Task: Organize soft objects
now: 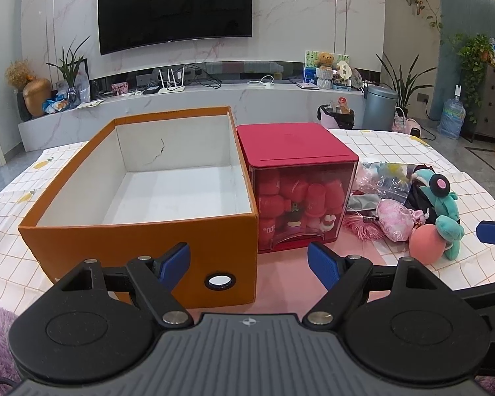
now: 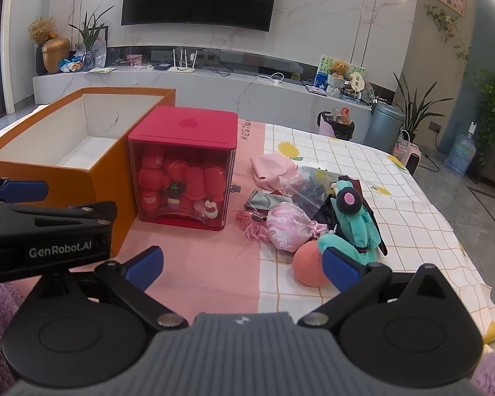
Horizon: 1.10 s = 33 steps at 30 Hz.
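My left gripper [image 1: 249,265] and right gripper [image 2: 242,262] both hang wide open, holding nothing. Just past my right fingers lies the peach ball [image 2: 310,265] touching the teal plush [image 2: 354,231] and pink pouch [image 2: 288,227]. Left of that pile the red case [image 1: 293,171] stands against the orange box [image 1: 142,244].

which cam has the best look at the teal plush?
Right wrist. The teal plush lies nearer the frame centre there, body and black-and-pink head visible, though the right hand-held gripper fingertip covers one end. Left wrist shows it off toward the right side, beside the peach ball.
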Motion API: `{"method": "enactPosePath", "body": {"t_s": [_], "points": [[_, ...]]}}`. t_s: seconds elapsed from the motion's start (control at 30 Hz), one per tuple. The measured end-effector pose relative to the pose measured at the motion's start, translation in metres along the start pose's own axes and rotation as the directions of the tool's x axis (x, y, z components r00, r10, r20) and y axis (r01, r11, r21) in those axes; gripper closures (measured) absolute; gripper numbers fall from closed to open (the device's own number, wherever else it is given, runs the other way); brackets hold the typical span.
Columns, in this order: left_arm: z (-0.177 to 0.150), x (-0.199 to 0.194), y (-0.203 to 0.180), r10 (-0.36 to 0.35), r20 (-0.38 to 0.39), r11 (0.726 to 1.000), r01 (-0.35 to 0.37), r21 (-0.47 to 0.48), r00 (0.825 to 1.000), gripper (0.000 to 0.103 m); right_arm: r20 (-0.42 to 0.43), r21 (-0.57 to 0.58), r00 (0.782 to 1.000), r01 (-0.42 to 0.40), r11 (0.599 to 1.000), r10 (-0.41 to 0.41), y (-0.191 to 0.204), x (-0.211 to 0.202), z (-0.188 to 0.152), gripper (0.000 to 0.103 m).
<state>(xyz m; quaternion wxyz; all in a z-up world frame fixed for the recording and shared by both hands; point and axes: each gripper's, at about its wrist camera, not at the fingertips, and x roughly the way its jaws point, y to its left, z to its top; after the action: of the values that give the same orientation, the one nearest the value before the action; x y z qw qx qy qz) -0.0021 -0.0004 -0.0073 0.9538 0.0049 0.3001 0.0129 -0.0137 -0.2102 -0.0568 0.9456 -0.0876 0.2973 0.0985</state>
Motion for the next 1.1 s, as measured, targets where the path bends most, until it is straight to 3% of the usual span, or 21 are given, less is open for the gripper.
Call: {"method": "enactPosePath", "body": {"t_s": [1.1], "points": [[-0.0019,0.0016,-0.0002,0.01,-0.017,1.0,-0.01,0.009,1.0,0.008,-0.015,-0.014,1.0,0.005,1.0,-0.006,0.0025,0.0022,0.0,0.003]]}}
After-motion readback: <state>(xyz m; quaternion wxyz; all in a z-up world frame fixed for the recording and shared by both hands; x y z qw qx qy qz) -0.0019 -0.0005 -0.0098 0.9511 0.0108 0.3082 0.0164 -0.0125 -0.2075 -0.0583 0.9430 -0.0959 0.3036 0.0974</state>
